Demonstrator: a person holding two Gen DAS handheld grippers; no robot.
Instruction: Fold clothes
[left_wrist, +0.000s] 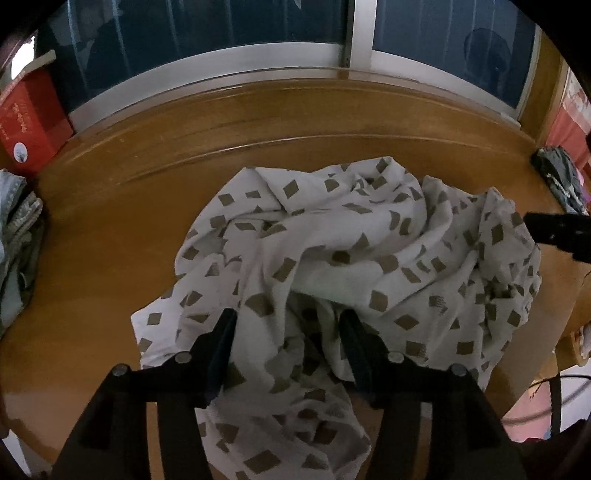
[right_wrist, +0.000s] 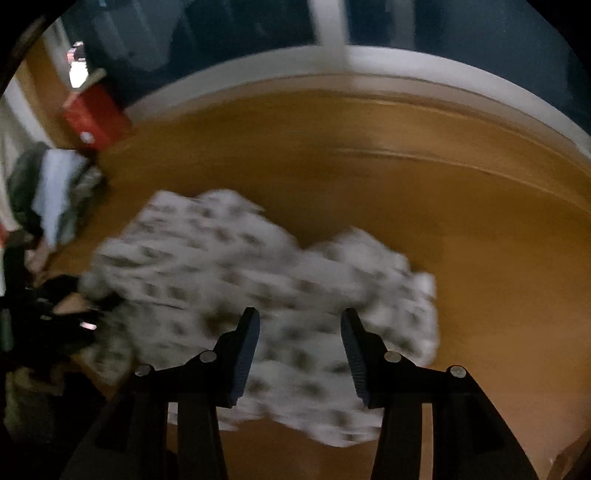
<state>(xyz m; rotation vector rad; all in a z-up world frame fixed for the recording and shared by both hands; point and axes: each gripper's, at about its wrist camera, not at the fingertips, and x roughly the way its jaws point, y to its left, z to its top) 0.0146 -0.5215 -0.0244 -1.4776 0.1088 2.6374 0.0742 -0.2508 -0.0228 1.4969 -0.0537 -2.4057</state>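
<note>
On the wooden table (left_wrist: 110, 229) in front of me the white patterned garment (left_wrist: 332, 258) lies crumpled, my left gripper (left_wrist: 288, 325) spread wide with cloth bunched between its fingers, my right gripper (right_wrist: 300, 325) wide open above it, holding nothing.

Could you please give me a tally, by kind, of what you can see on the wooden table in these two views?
White garment with brown squares, crumpled: 1
Piles of other clothes at the table's edges: 2
Red box: 1
Grippers, both open: 2, left gripper, right gripper
Total: 6
</note>
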